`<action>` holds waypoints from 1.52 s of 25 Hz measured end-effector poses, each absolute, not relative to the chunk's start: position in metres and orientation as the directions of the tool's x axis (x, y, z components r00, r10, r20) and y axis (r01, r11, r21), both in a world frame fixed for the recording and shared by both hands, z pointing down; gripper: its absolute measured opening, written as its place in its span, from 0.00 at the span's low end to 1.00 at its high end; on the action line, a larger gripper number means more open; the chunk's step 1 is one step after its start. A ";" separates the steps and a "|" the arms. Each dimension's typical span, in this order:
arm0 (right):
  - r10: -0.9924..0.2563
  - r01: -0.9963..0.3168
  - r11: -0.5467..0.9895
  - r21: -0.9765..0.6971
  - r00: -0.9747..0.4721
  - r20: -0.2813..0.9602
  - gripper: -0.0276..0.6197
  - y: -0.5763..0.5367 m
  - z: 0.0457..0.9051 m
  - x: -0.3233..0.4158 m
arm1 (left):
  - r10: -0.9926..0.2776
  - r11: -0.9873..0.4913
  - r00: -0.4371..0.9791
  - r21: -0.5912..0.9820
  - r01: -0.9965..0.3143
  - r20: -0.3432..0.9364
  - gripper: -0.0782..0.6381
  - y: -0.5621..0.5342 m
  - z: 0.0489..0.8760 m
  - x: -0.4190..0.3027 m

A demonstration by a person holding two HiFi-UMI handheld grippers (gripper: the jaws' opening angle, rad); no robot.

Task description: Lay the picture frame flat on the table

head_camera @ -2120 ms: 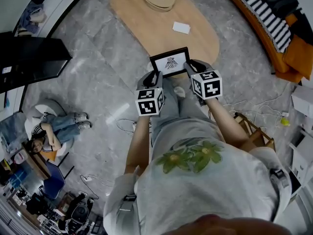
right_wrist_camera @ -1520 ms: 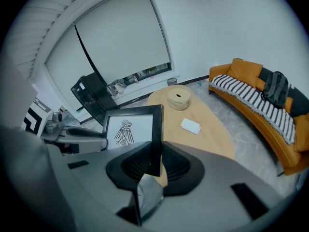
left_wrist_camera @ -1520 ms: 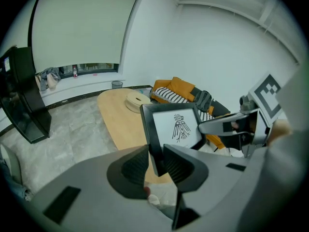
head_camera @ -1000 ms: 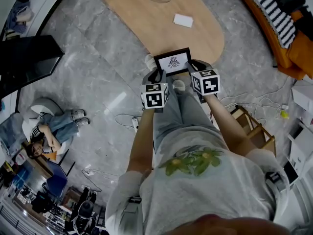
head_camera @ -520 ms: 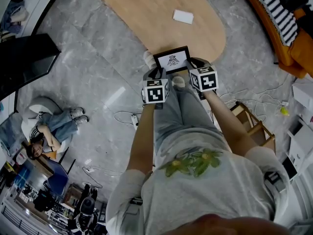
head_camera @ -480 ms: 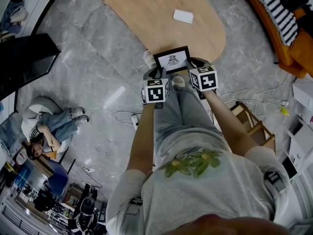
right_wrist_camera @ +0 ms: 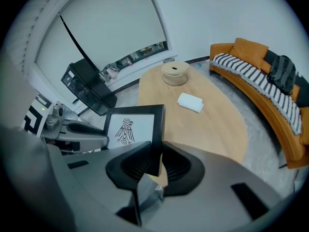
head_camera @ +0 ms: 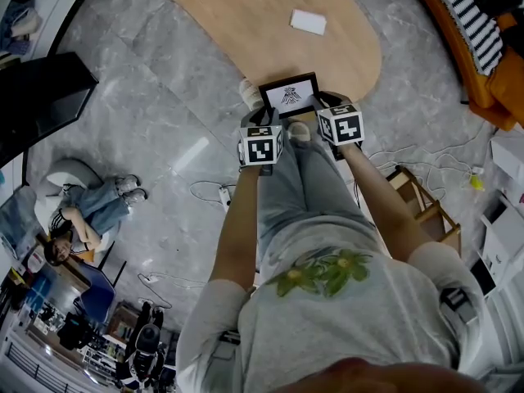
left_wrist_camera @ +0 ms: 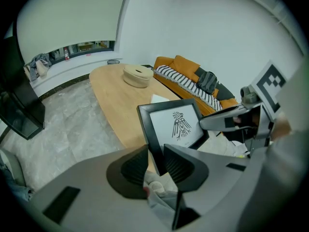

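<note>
With my left gripper (left_wrist_camera: pixel 155 153) and right gripper (right_wrist_camera: pixel 155 152) each pinching a side edge of the picture frame (head_camera: pixel 288 95), I am holding it upright at the near end of the wooden table (head_camera: pixel 246 31), likely needing next to tip it flat there.

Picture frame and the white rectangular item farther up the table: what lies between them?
Nothing: only bare wooden table separates the picture frame from the white rectangular item, clearest in the right gripper view.
</note>
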State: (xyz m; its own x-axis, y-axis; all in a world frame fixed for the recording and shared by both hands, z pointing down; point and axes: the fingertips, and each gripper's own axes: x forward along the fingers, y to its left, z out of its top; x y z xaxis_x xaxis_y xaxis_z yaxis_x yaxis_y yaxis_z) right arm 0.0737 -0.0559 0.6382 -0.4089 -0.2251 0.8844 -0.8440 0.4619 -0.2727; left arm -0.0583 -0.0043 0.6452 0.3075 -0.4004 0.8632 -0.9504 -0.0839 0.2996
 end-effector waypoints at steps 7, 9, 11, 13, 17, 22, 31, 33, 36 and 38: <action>-0.196 -0.850 0.439 -0.290 -0.406 0.893 0.16 -0.055 0.655 0.073 | -0.364 -0.076 0.311 0.304 -0.950 0.878 0.27 -0.004 0.663 -0.060; -0.189 -0.852 0.436 -0.290 -0.402 0.896 0.16 -0.055 0.660 0.074 | -0.357 -0.075 0.315 0.309 -0.948 0.879 0.27 -0.004 0.669 -0.059; -0.184 -0.852 0.435 -0.290 -0.400 0.898 0.16 -0.056 0.667 0.075 | -0.353 -0.074 0.318 0.313 -0.947 0.880 0.27 -0.005 0.676 -0.058; -0.178 -0.851 0.435 -0.295 -0.403 0.898 0.16 -0.055 0.674 0.075 | -0.350 -0.072 0.320 0.315 -0.946 0.881 0.27 -0.005 0.682 -0.058; -0.175 -0.851 0.432 -0.299 -0.404 0.898 0.16 -0.054 0.685 0.076 | -0.341 -0.074 0.331 0.325 -0.943 0.880 0.27 -0.005 0.692 -0.057; -0.175 -0.851 0.440 -0.287 -0.395 0.902 0.17 -0.052 0.697 0.075 | -0.324 -0.081 0.332 0.324 -0.943 0.886 0.27 -0.004 0.705 -0.059; -0.162 -0.852 0.433 -0.295 -0.396 0.904 0.17 -0.047 0.721 0.071 | -0.305 -0.073 0.353 0.348 -0.935 0.884 0.27 0.000 0.730 -0.062; -0.161 -0.852 0.434 -0.292 -0.392 0.906 0.17 -0.048 0.726 0.070 | -0.303 -0.069 0.353 0.349 -0.935 0.885 0.27 -0.001 0.736 -0.063; -0.156 -0.854 0.432 -0.289 -0.387 0.909 0.17 -0.049 0.733 0.069 | -0.297 -0.066 0.354 0.351 -0.934 0.887 0.27 -0.001 0.741 -0.064; -0.150 -0.854 0.430 -0.292 -0.386 0.910 0.17 -0.049 0.739 0.069 | -0.290 -0.066 0.356 0.352 -0.933 0.888 0.27 -0.001 0.746 -0.064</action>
